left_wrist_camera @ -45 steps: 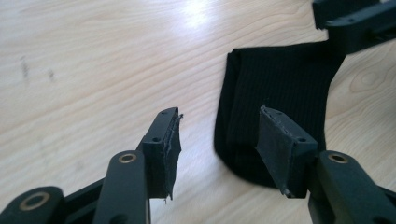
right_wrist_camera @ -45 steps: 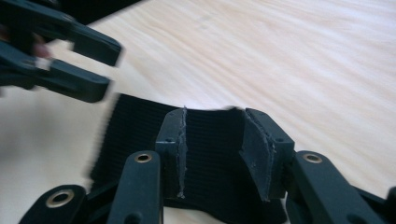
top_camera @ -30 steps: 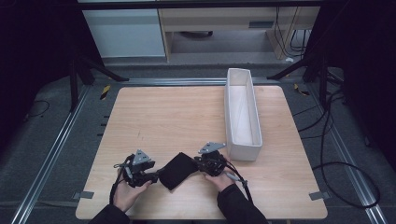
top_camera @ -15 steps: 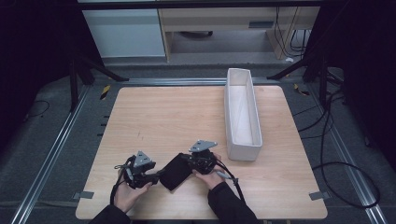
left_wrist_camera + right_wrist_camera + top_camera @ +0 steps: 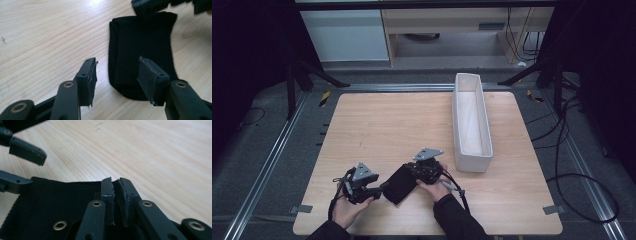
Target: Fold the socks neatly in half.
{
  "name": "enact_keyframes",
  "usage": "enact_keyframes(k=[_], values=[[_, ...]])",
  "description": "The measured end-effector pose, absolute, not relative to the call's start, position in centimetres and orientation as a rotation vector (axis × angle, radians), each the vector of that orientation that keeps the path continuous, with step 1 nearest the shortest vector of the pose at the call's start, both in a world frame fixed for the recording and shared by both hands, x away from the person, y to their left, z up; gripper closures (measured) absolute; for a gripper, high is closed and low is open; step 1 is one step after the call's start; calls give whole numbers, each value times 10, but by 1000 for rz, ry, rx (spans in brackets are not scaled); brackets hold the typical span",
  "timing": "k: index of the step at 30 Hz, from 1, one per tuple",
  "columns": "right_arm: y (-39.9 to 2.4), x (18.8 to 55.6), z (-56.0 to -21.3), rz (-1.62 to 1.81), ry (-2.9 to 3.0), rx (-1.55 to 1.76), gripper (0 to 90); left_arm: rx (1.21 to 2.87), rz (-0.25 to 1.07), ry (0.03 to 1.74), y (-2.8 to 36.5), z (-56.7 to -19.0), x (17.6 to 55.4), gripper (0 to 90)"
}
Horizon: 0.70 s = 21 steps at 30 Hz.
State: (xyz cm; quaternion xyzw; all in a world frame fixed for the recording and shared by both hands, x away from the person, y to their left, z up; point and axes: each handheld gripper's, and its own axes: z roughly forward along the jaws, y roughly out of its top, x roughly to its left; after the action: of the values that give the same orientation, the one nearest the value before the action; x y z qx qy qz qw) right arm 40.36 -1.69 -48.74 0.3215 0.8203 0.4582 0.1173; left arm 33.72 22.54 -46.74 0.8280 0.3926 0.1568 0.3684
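Right tool (image 5: 412, 172) has shifted left in the high view since the earlier frames, carrying its end of the black folded cloth (image 5: 398, 183) a little toward the lower centre; left tool (image 5: 379, 190) sits in the same spot as before.

Right tool: jaws nearly together, pinched on the cloth's upper-right edge. In the right gripper view the pads (image 5: 117, 195) meet with only a thin layer of fabric (image 5: 55, 202) between them. Its jaws have just been easing open slightly, cloth between them.

Left tool: jaws apart, clamped on nothing. In the left gripper view the two pads (image 5: 90, 75) straddle the cloth's near rounded end (image 5: 140, 62); one pad lies over bare wood, the other over fabric. Cannot tell whether either pad touches it.

Cloth position: flat on the tabletop (image 5: 412, 125), lower centre of the high view, between the two hands. Long axis runs diagonally, lower left to upper right, straight from left tool to right tool.

White bin (image 5: 470, 122) stands upper right of the cloth, its long axis running up the frame; the right hand is nearer to it.

Judgement: the free end lies directly ahead of the left tool, so a short advance along the cloth's axis and a closing would secure it.
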Motion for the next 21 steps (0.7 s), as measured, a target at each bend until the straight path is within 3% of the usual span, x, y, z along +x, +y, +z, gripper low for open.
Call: enact_keyframes(k=[5,13,21], values=[[-41,401,-477,1334,2383,965,763,2153,394,977,227,-467,327,474],[-58,396,-492,1363,2392,1021,639,2198,383,965,225,-476,324,477],[-56,400,-507,1332,2430,1064,611,2214,368,955,224,-480,325,481]])
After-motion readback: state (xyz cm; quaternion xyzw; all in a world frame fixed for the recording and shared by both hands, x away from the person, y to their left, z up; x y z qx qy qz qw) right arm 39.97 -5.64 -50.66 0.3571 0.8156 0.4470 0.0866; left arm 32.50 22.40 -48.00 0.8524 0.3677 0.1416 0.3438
